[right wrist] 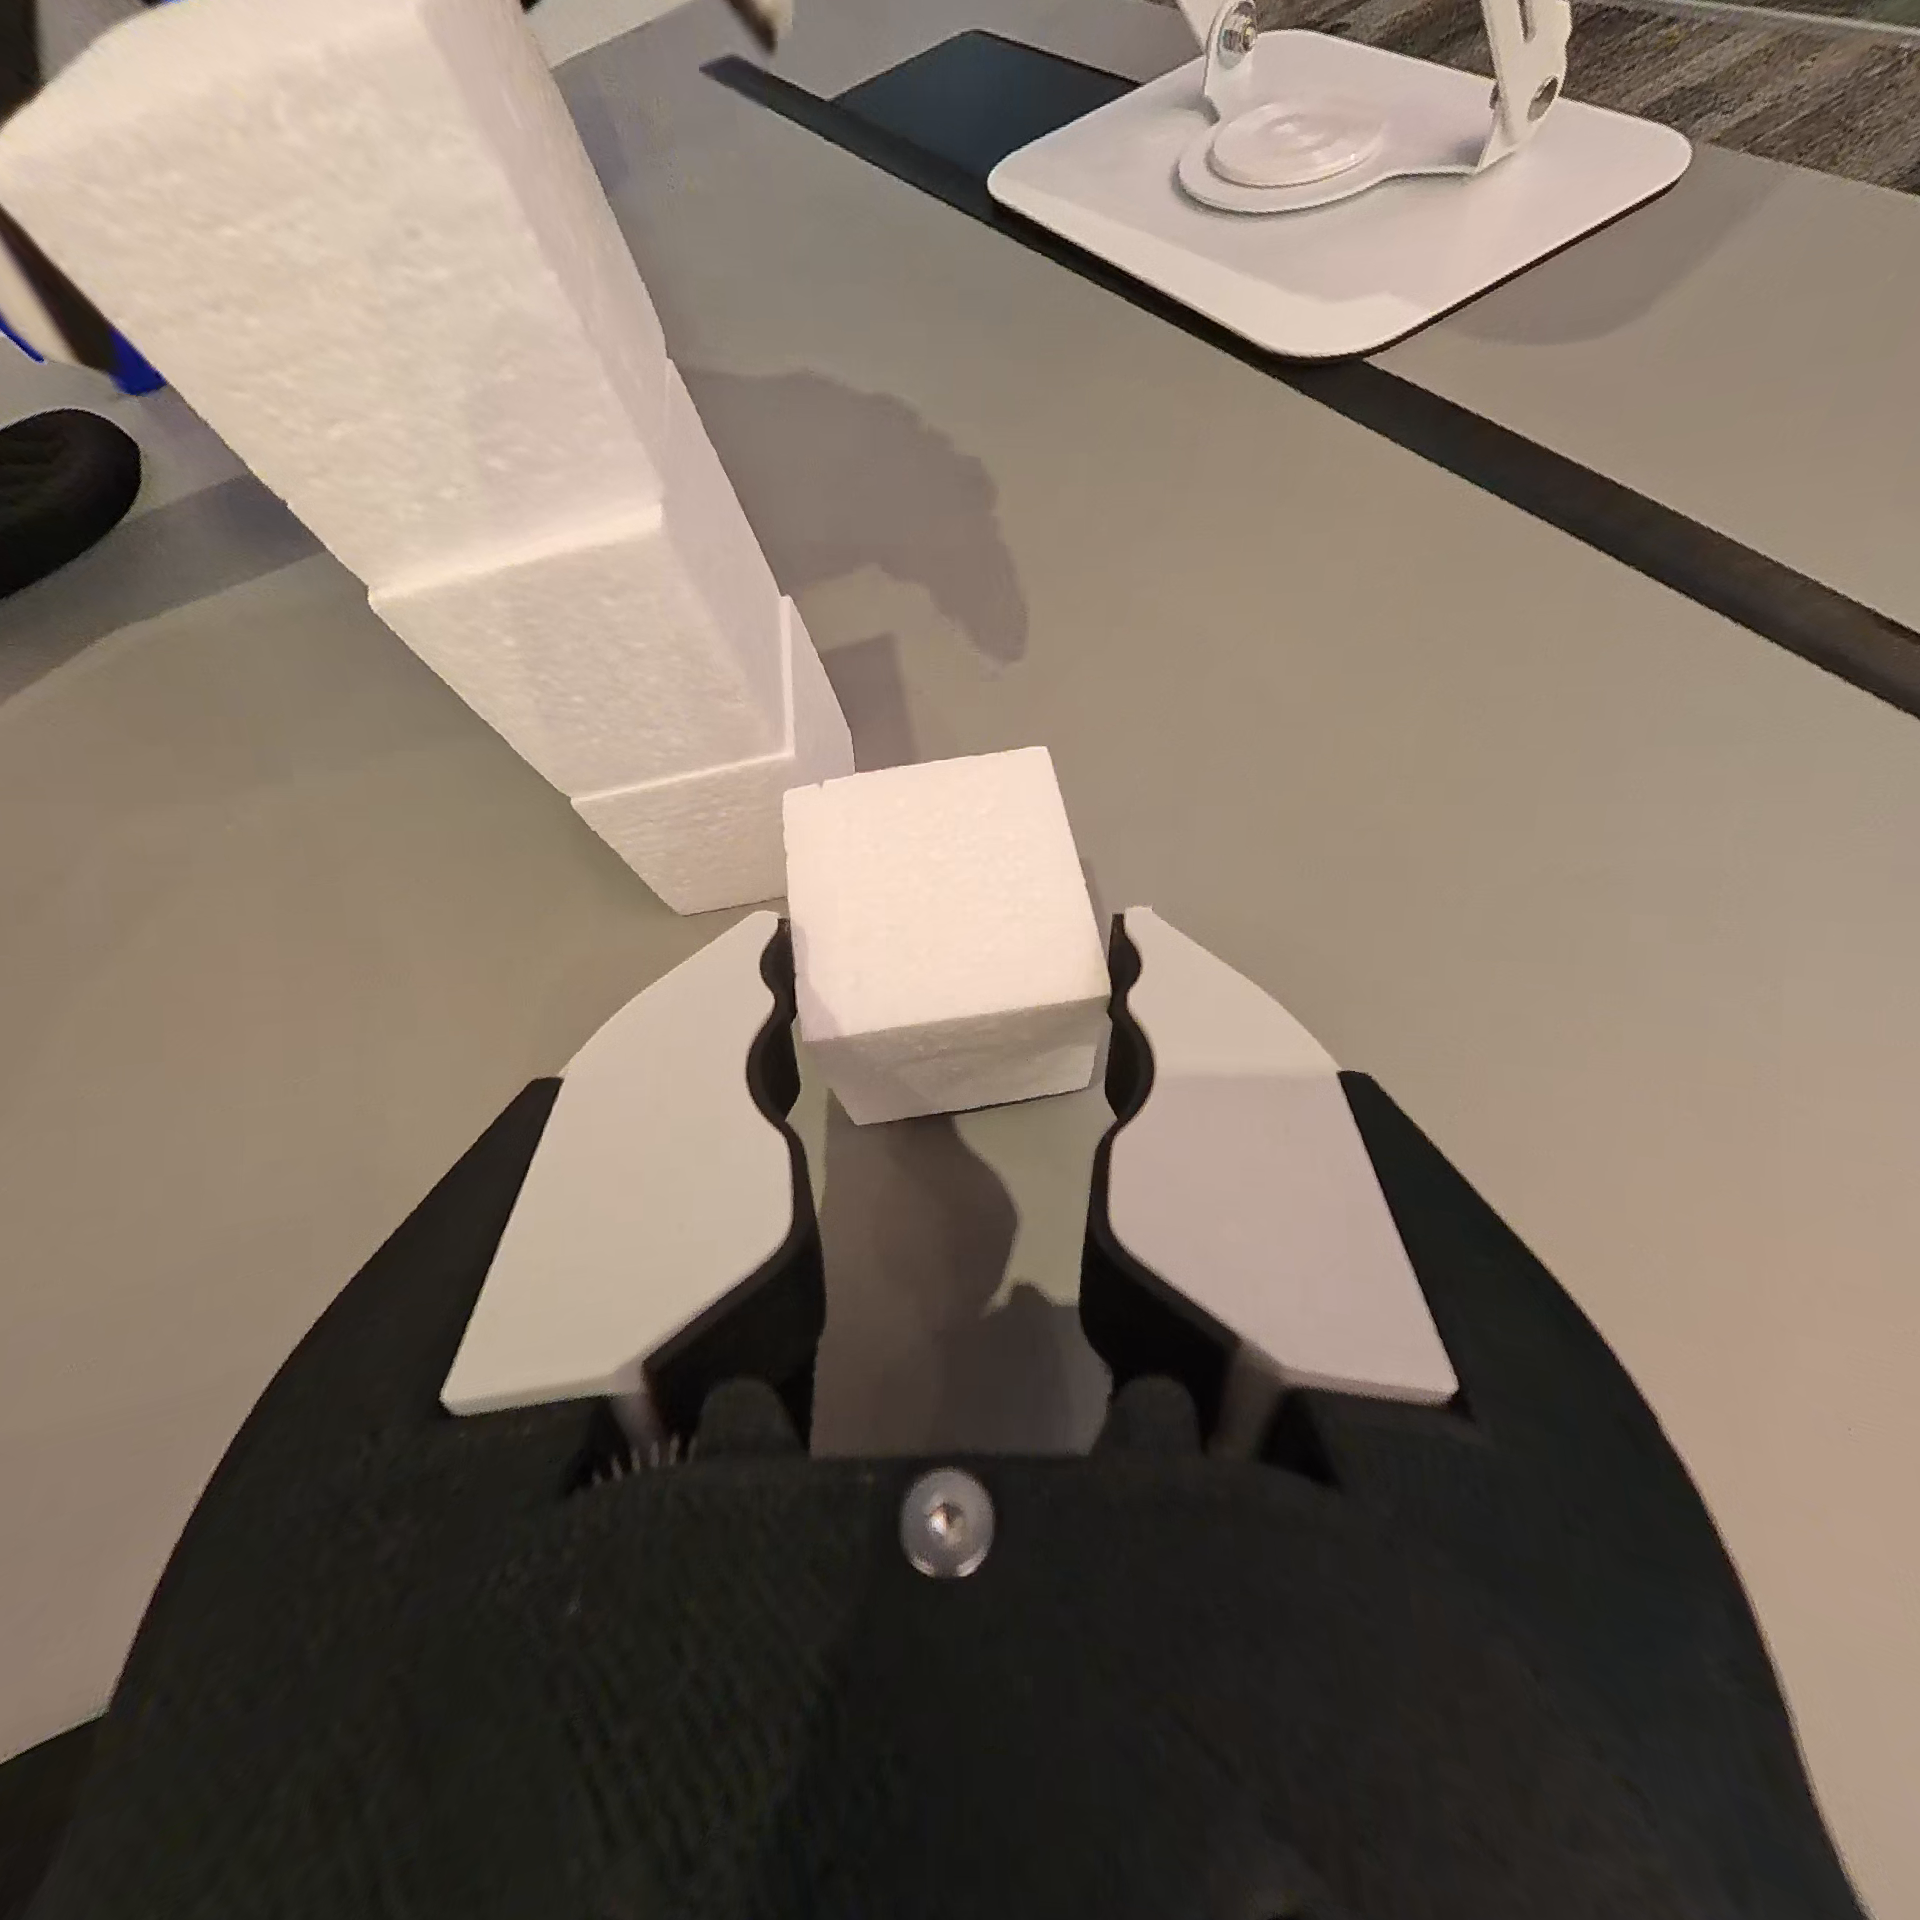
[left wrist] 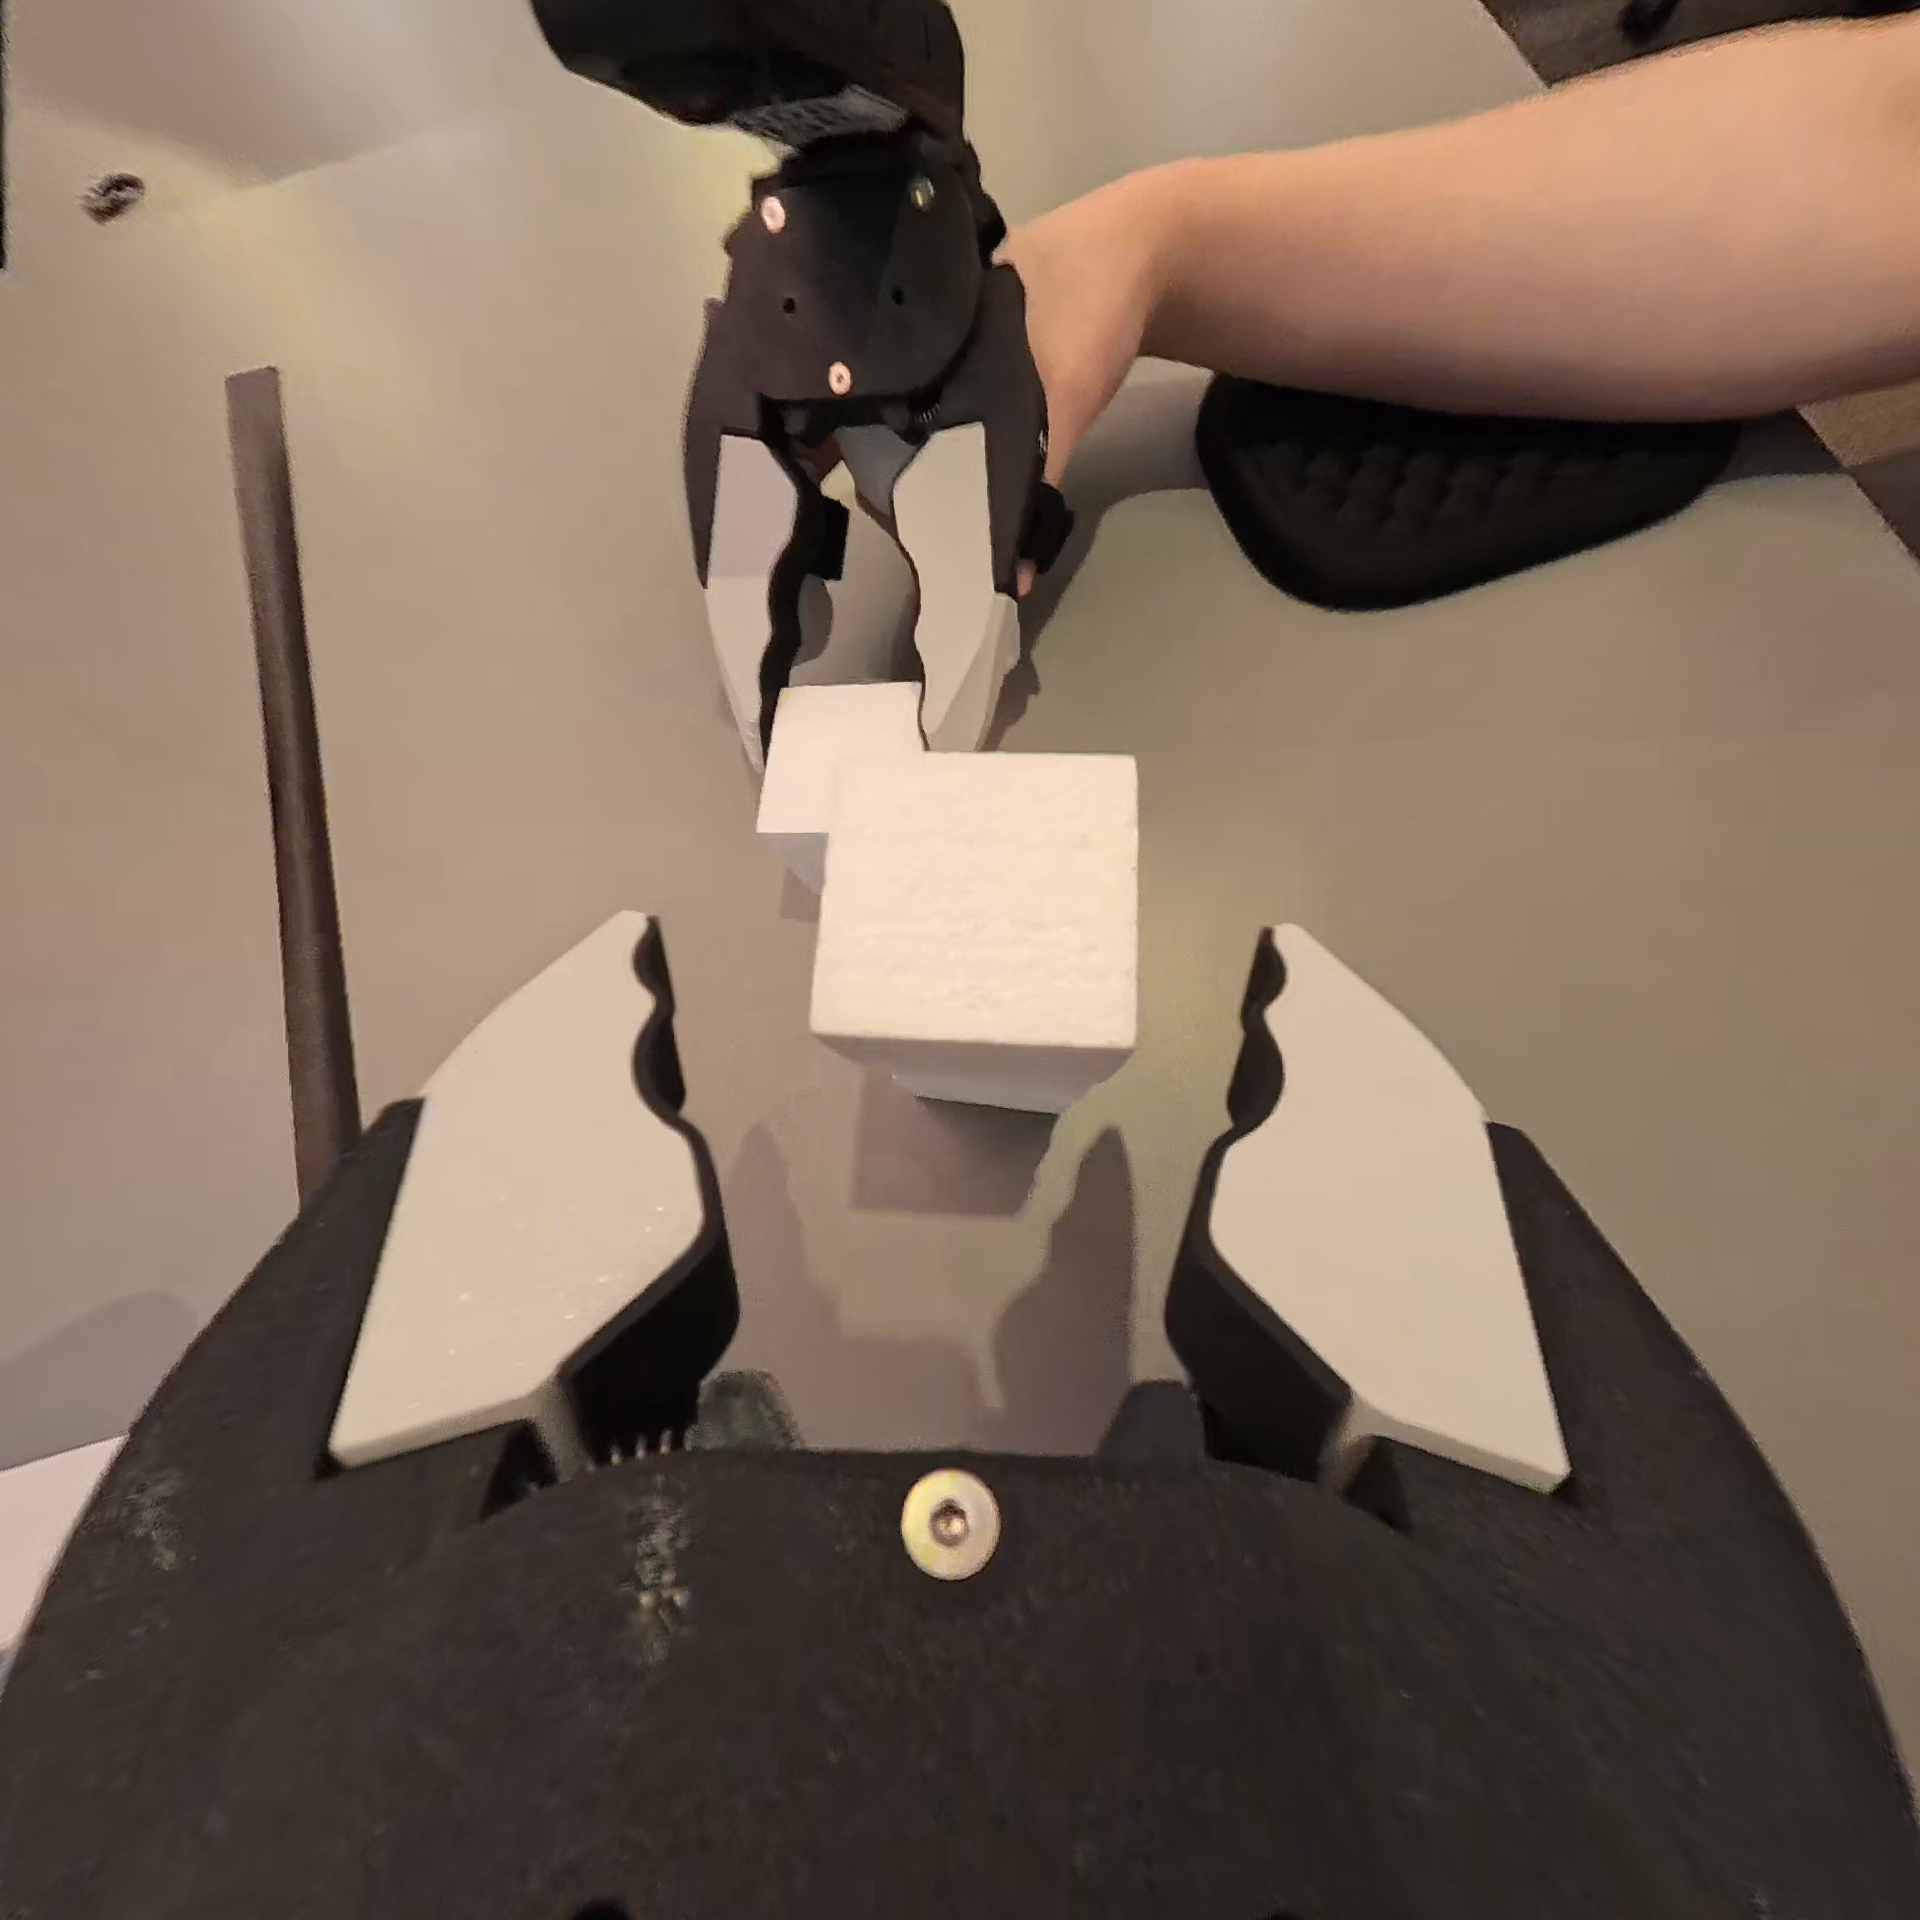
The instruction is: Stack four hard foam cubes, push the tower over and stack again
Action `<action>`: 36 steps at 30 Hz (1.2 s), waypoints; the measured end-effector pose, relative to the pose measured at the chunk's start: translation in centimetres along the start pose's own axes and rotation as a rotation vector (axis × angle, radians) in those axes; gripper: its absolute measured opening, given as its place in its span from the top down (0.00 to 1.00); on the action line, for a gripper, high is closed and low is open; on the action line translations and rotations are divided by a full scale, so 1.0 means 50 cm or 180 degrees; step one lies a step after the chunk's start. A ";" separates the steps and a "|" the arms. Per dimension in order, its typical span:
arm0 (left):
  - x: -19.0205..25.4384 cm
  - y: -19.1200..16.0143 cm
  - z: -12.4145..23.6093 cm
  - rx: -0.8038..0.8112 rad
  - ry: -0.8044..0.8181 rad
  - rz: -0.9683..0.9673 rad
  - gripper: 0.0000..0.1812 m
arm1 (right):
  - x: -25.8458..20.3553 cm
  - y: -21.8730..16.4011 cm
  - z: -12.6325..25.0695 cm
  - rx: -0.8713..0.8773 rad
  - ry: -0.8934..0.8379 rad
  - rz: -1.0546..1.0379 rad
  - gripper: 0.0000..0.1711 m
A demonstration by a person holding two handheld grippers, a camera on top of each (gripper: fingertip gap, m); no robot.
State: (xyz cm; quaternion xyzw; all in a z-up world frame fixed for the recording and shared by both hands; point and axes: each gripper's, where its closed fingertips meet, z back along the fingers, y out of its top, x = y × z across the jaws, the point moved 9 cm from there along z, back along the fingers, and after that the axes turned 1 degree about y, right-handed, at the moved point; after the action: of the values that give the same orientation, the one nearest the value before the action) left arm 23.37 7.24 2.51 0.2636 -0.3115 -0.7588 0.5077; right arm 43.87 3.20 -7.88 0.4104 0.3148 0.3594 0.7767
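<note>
A tower of three white foam cubes (right wrist: 436,416) stands on the grey table (right wrist: 1351,935). In the left wrist view I look down on its top cube (left wrist: 977,904). My left gripper (left wrist: 956,925) is open and empty, its fingers spread wide on either side of the tower's top. A fourth white cube (right wrist: 935,914) sits just right of the tower's base. My right gripper (right wrist: 945,925) is shut on this cube, with a fingertip against each side. The cube (left wrist: 831,758) and the right gripper (left wrist: 852,717) also show behind the tower. Whether the cube touches the table I cannot tell.
A person's forearm (left wrist: 1455,260) reaches in from the right above a black padded wrist rest (left wrist: 1455,499). A dark strip (left wrist: 291,779) runs along the table at the left. A white stand base (right wrist: 1340,177) and a dark groove (right wrist: 1455,416) lie beyond the cubes. Spacing between my two grippers at the tips: around 12 centimetres.
</note>
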 end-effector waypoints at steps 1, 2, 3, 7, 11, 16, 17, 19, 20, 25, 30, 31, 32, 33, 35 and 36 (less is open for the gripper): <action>0.003 0.002 0.011 0.0114 0.0031 0.0052 0.41 | 0.001 0.001 0.001 0.0020 -0.0002 -0.0003 0.66; 0.006 0.003 0.026 0.0253 0.0102 0.0106 0.41 | 0.002 0.002 0.003 0.0056 -0.0008 -0.0007 0.66; 0.011 0.006 0.044 0.0441 0.0189 0.0172 0.40 | 0.003 0.004 0.005 0.0104 -0.0016 -0.0011 0.66; 0.050 0.004 0.126 0.1535 0.0856 0.0428 0.48 | 0.018 0.020 0.031 0.0419 -0.0198 -0.0079 0.66; 0.101 -0.036 0.200 0.2769 0.1816 0.0665 0.62 | 0.043 0.026 0.080 0.0918 -0.0501 -0.0309 0.66; 0.141 -0.051 0.253 0.2820 0.1845 0.1254 0.72 | 0.039 0.043 0.141 0.1506 -0.0614 -0.0413 0.66; 0.145 -0.056 0.253 0.2632 0.1860 0.1296 0.73 | 0.027 0.059 0.155 0.1583 -0.0603 -0.0365 0.66; 0.146 -0.068 0.255 0.2187 0.2025 0.1301 0.73 | -0.016 0.106 0.180 0.1685 -0.0566 -0.0204 0.66; 0.144 -0.073 0.259 0.2012 0.2152 0.1275 0.73 | -0.043 0.134 0.187 0.1689 -0.0549 -0.0148 0.66; 0.143 -0.072 0.274 0.1922 0.2201 0.1206 0.74 | -0.185 0.255 0.143 0.1128 -0.0431 0.0462 0.66; 0.152 -0.060 0.269 0.1779 0.2090 0.1107 0.77 | -0.220 0.304 0.052 0.0185 -0.0285 0.0772 0.66; 0.154 -0.060 0.266 0.1691 0.2091 0.1074 0.78 | -0.218 0.308 0.039 0.0063 -0.0312 0.0790 0.66; 0.155 -0.061 0.262 0.1580 0.2112 0.1046 0.78 | -0.215 0.310 0.029 -0.0039 -0.0355 0.0792 0.66; 0.156 -0.064 0.259 0.1458 0.2147 0.1019 0.78 | -0.211 0.310 0.022 -0.0113 -0.0398 0.0771 0.66; 0.157 -0.068 0.255 0.1248 0.2231 0.0960 0.78 | -0.206 0.310 0.010 -0.0156 -0.0375 0.0681 0.66; 0.157 -0.069 0.255 0.1195 0.2268 0.0938 0.78 | -0.206 0.310 0.006 -0.0151 -0.0349 0.0632 0.66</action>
State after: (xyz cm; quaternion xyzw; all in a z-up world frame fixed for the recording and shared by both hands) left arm 9.45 3.53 7.82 0.5497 -0.2836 -0.4698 0.6298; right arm 33.86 0.96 7.65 0.4401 0.2210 0.4189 0.7629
